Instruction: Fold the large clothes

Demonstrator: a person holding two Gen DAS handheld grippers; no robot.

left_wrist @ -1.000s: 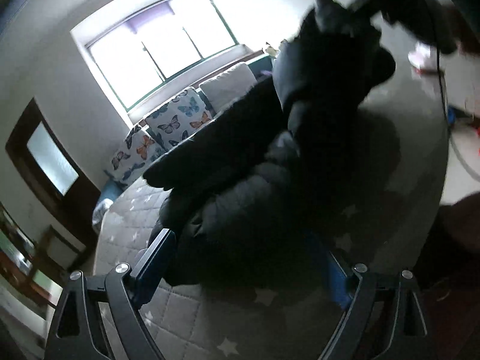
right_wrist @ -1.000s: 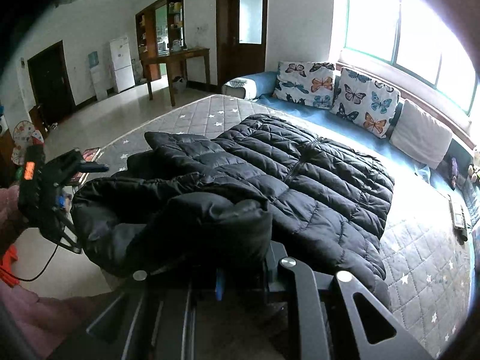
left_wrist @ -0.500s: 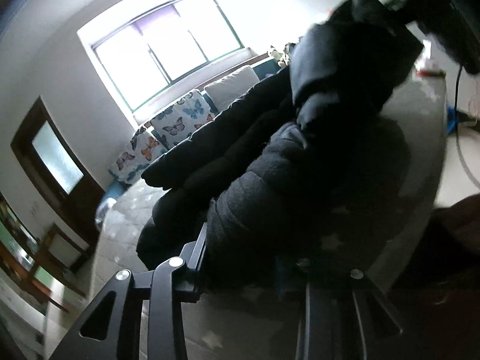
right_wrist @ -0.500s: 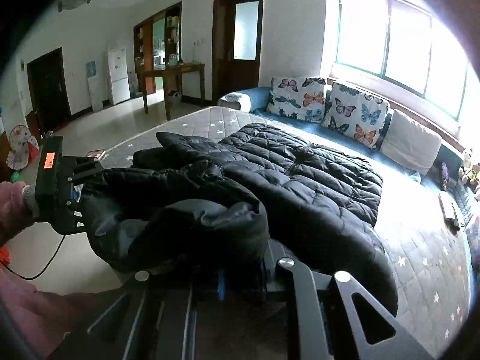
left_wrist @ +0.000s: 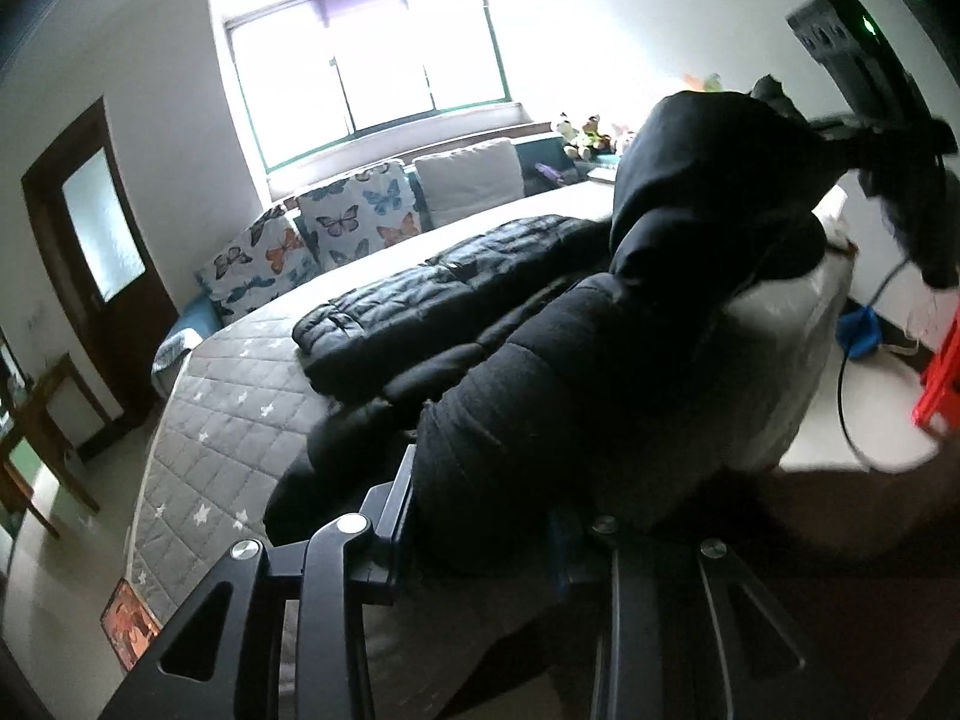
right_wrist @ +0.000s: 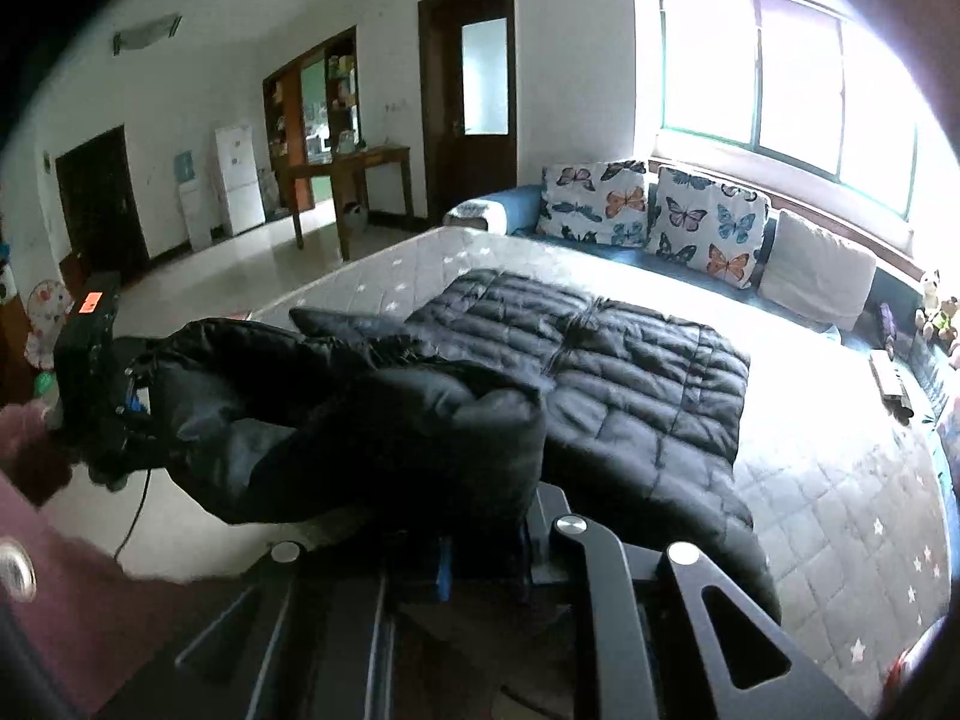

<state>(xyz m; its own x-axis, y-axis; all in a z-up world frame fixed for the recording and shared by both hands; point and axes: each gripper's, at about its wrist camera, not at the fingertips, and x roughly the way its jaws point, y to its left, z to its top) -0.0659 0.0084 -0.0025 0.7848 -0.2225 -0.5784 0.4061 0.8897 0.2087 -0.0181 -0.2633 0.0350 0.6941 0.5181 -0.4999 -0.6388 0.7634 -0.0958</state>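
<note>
Butterfly cushions behind black jacket

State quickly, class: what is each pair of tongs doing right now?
Left tongs: closed on the near edge of the black puffer jacket.
Right tongs: closed on another bunch of the same jacket.

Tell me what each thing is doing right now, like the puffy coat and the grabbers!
black puffer jacket: partly spread flat on the mattress, near end lifted and bunched.
left hand-held gripper: shut on the jacket.
right hand-held gripper: shut on the jacket.
mattress: bare except for the jacket.
glass-panel door: closed.
butterfly cushions: propped upright.
</note>
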